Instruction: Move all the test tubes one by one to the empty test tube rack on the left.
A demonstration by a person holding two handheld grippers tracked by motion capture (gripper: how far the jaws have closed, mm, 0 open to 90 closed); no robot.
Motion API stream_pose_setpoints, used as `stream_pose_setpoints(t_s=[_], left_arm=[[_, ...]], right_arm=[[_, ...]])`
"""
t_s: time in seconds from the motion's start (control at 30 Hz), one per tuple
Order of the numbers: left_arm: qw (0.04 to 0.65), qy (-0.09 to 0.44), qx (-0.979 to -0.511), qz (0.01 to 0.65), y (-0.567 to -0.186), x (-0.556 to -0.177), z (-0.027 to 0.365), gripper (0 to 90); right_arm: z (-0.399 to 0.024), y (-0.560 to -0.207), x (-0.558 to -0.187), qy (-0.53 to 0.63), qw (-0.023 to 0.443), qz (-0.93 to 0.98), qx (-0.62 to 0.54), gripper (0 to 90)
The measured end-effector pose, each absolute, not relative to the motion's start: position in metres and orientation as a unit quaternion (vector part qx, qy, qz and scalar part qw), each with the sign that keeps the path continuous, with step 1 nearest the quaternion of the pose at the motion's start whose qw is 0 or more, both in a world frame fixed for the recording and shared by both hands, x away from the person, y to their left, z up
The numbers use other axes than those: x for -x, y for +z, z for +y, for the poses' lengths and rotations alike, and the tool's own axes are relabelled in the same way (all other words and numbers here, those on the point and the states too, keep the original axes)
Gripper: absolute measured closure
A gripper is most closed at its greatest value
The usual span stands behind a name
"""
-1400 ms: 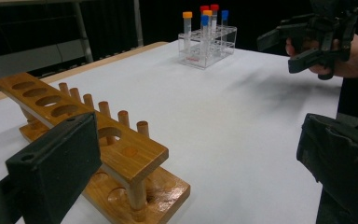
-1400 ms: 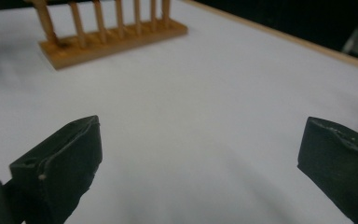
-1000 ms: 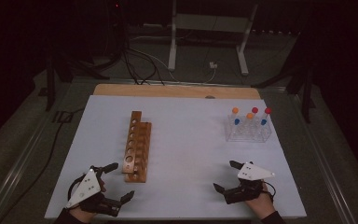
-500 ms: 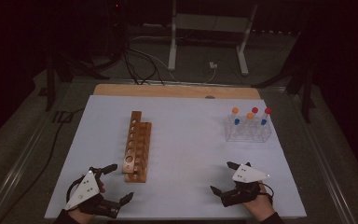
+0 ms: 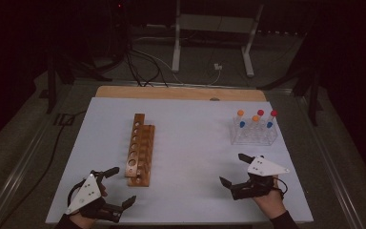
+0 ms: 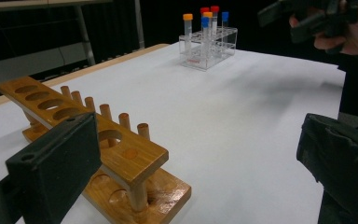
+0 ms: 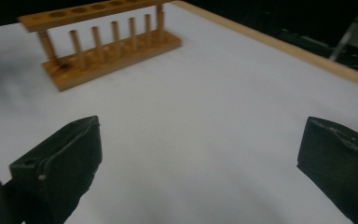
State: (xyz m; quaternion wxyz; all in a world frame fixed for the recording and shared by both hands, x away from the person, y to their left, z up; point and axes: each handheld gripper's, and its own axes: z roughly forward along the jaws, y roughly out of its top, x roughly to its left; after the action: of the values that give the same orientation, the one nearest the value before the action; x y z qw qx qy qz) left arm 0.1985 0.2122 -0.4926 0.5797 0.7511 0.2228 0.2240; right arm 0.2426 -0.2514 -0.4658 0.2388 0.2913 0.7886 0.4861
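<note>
The left gripper (image 5: 116,187) hovers with fingers spread wide, empty, just beside the wooden rack (image 5: 140,149) mid-counter; the right gripper (image 5: 236,169), fingers likewise released, sits near the clear tube rack (image 5: 253,135) far right.

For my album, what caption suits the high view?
Two open grippers, left gripper and right gripper, flank an empty wooden rack; capped tubes wait.

A wooden test-tube rack (image 5: 140,149) stands upright on the white tabletop (image 5: 190,157), left of centre, its long side running away from the person. Its top rail has a row of round holes, all empty, with a line of short pegs beside them on the base. Its near end sits just beside the left hand-held gripper (image 5: 118,188).
</note>
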Motion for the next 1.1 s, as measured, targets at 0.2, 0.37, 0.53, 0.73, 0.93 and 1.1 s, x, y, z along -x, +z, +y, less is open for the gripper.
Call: stream_pose_setpoints(t_s=[0.2,0.37,0.53,0.73,0.93,1.1], left_arm=[[0.578,0.225,-0.753,0.221,-0.493,-0.198,0.211,0.5],[0.579,0.224,-0.751,0.222,-0.493,-0.198,0.212,0.5],[0.581,0.229,-0.750,0.220,-0.492,-0.197,0.212,0.5],[0.581,0.229,-0.749,0.221,-0.492,-0.198,0.212,0.5],[0.581,0.231,-0.749,0.219,-0.492,-0.197,0.212,0.5],[0.581,0.230,-0.749,0.220,-0.492,-0.198,0.212,0.5]], right_arm=[[-0.257,-0.455,-0.258,0.492,0.259,0.773,-0.304,0.0],[-0.262,-0.448,-0.271,0.492,0.278,0.760,-0.321,0.0],[-0.268,-0.442,-0.288,0.495,0.289,0.744,-0.343,0.0],[-0.273,-0.437,-0.308,0.496,0.297,0.723,-0.378,0.0],[-0.279,-0.439,-0.328,0.489,0.310,0.703,-0.413,0.0],[-0.284,-0.445,-0.343,0.476,0.312,0.693,-0.443,7.3]])
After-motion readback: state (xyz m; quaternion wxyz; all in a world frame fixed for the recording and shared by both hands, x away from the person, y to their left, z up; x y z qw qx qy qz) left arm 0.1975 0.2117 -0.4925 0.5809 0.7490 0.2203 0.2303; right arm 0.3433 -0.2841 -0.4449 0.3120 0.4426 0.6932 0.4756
